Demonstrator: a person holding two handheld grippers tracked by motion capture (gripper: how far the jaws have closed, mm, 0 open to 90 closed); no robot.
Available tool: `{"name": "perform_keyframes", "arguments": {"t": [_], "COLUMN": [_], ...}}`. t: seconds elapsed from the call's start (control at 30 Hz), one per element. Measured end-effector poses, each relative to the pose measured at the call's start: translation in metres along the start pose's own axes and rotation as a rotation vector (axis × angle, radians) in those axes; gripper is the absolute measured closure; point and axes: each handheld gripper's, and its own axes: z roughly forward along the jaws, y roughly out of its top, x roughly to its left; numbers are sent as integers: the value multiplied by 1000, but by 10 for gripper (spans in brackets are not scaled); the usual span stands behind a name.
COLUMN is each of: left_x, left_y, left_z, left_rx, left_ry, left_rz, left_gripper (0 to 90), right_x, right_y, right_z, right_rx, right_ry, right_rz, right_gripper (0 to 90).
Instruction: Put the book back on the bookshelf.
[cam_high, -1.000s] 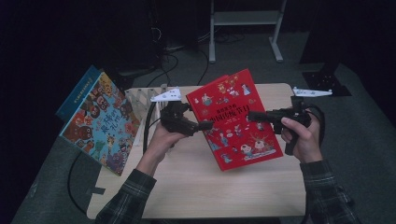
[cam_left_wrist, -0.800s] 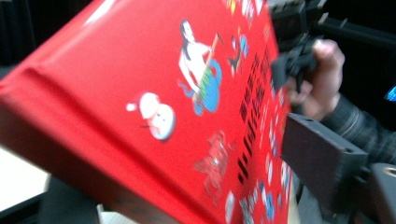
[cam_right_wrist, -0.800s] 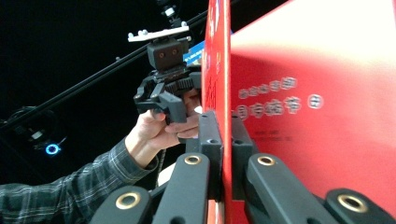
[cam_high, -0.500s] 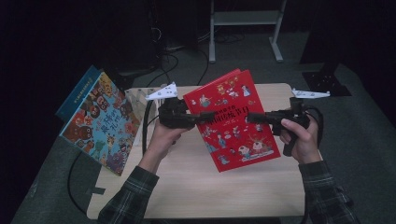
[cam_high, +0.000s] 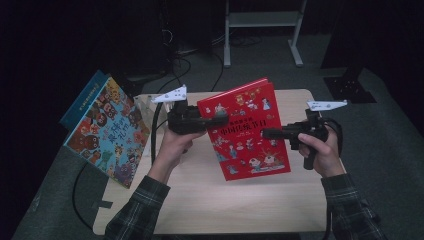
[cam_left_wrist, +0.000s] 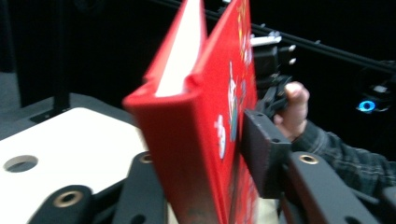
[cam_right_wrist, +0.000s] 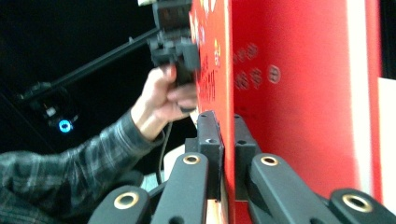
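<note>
Two claws share one red book (cam_high: 245, 127), held tilted above the middle of the table (cam_high: 210, 200). The right claw (cam_high: 267, 133) is clenched on the book's front cover at its right edge. The left claw (cam_high: 220, 120) has just been closing around the spine side, thick book between its jaws. The near table edge lies bare. A second, blue book (cam_high: 107, 132) overhangs the left edge.
</note>
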Motion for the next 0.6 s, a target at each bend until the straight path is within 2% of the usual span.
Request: {"name": "perform_keyframes", "arguments": {"t": [0.03,0.07,0.13,0.2,0.3,0.43,0.6], "left_x": [0,-1,-3,-4,-7,-12,-12], "left_y": [1,2,5,7,9,12,13], "left_z": [0,-1,-1,-1,0,3,2], "left_rx": [1,-5,0,-4,5,42,46], "left_ry": [-8,-33,-30,-54,-61,-30,-14], "left_rz": [3,3,15,12,25,53,61], "left_gripper": [672,693,719,737,769,779,787], "right_x": [0,-1,-1,-2,-3,-7,-9], "right_y": [-1,-2,-3,-3,-5,-8,-8], "right_z": [2,3,5,6,8,9,6], "right_rx": [15,24,47,58,80,95,112], "right_ry": [-2,-2,2,-6,-11,-38,-66], "right_rz": [-8,-11,-16,-31,-37,-60,-81], "right_gripper": [848,841,832,824,790,751,699]}}
